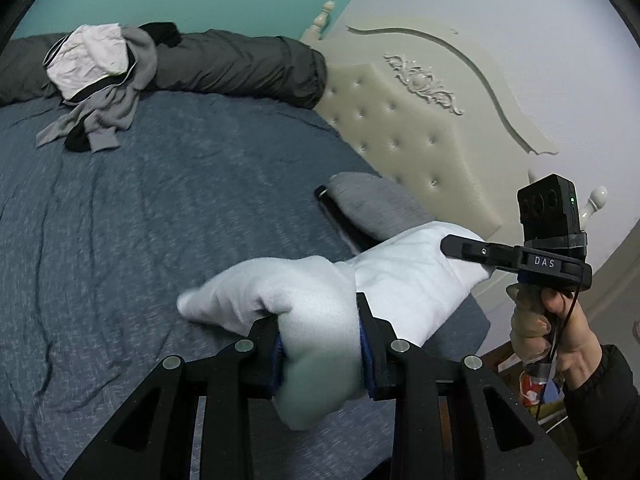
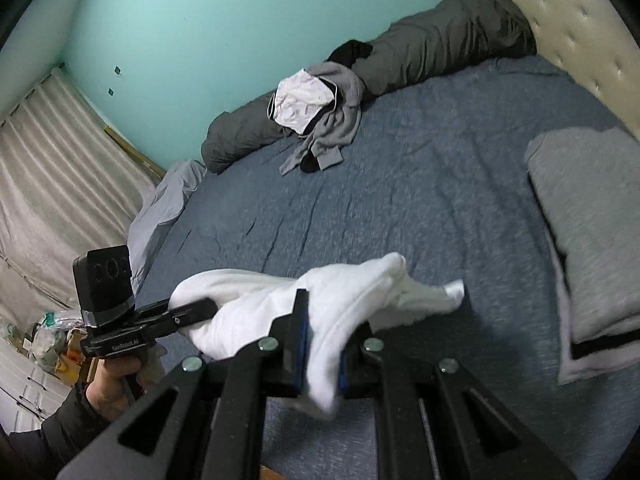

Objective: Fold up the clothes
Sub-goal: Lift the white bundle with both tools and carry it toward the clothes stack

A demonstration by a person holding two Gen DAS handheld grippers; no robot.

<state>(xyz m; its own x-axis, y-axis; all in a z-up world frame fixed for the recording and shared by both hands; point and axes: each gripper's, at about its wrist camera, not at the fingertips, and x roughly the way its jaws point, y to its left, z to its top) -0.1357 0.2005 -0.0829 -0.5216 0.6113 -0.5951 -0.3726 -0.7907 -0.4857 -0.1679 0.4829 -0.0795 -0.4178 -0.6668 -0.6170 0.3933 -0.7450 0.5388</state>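
Above the near edge of the blue bed cover (image 1: 140, 220), a white garment (image 1: 304, 300) hangs bunched between both grippers. The left gripper (image 1: 320, 344) has its jaws closed on one thick fold, and the right gripper (image 2: 322, 350) pinches the other end the same way. A folded grey garment (image 2: 592, 232) lies by the padded headboard (image 1: 420, 128). A heap of unfolded clothes (image 2: 320, 120) rests far off against a dark rolled duvet (image 2: 440, 44).
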